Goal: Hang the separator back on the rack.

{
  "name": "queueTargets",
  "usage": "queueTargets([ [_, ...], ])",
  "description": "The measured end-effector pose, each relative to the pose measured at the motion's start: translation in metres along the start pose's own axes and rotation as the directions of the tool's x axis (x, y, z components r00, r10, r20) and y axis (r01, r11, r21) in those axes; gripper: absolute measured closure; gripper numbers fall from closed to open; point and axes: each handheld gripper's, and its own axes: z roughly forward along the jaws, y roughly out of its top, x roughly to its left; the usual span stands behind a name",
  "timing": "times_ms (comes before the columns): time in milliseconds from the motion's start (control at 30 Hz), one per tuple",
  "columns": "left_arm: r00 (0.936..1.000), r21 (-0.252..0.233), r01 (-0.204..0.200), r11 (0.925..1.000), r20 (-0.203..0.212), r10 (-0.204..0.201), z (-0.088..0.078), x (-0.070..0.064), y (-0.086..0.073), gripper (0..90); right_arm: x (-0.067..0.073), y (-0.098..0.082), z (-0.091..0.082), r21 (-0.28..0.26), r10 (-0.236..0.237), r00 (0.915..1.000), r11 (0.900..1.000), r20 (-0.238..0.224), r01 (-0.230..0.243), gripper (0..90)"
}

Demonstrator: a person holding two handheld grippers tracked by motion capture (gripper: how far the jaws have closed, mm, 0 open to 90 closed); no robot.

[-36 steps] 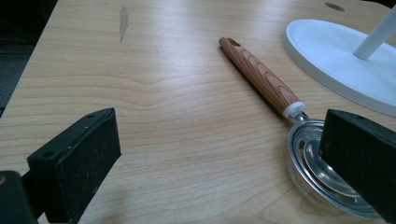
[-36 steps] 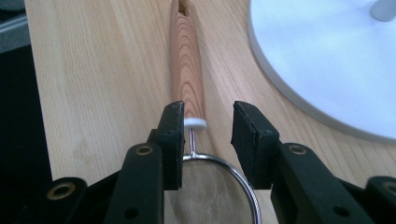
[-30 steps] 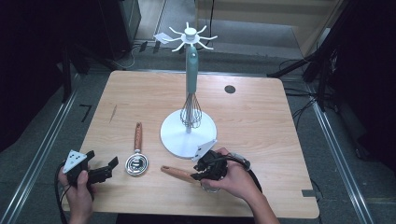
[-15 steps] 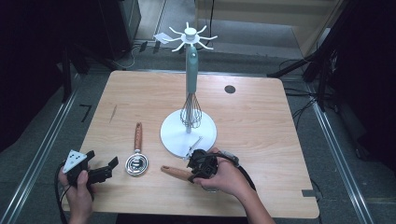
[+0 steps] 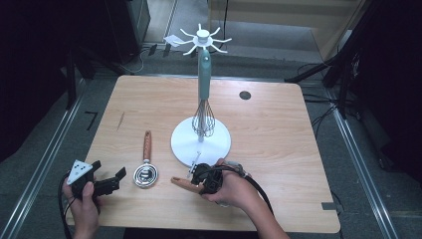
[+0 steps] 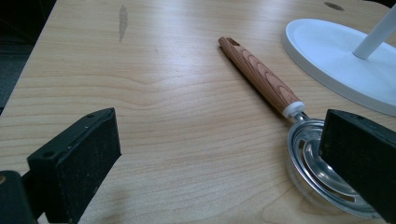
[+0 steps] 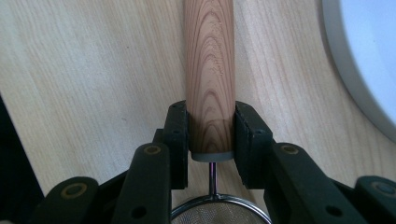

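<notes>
My right gripper (image 5: 198, 179) lies low at the table's front, right of the middle, and points left. Its jaws have just been closing, and in the right gripper view the pads (image 7: 178, 135) press both sides of a wooden handle (image 7: 210, 65). That handle (image 5: 182, 182) belongs to a mesh strainer (image 7: 219, 212) that lies flat on the table. My left gripper (image 5: 107, 184) rests open at the front left corner. A second utensil lies in front of it, with a wooden handle (image 6: 259, 74) and a round metal head (image 6: 306, 154); the head (image 5: 145, 176) sits near one jaw, untouched.
A white utensil stand (image 5: 219, 145) with a teal pole (image 5: 204, 74) and hooks on top stands mid-table. A wire whisk (image 5: 203, 119) hangs against its pole. The stand's base (image 6: 336, 60) lies close to both utensils. A dark round hole (image 5: 244, 95) marks the far right of the tabletop.
My right gripper has slid left along the table's front, up the strainer's handle, and its hand has followed. The left gripper and the other utensil have kept still.
</notes>
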Motion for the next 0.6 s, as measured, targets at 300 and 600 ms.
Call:
queueTargets([
  [300,1.0,0.0,-0.001,1.0,0.0,0.001,0.0,0.0,0.0,0.0,0.007,-0.012,-0.003,-0.082,0.053,0.9986,0.995,-0.006,-0.054,71.3],
  [600,1.0,-0.001,-0.004,1.0,-0.004,0.004,0.0,-0.001,0.0,0.0,-0.009,-0.045,-0.024,-0.23,0.182,0.9833,0.957,-0.008,-0.179,71.4],
])
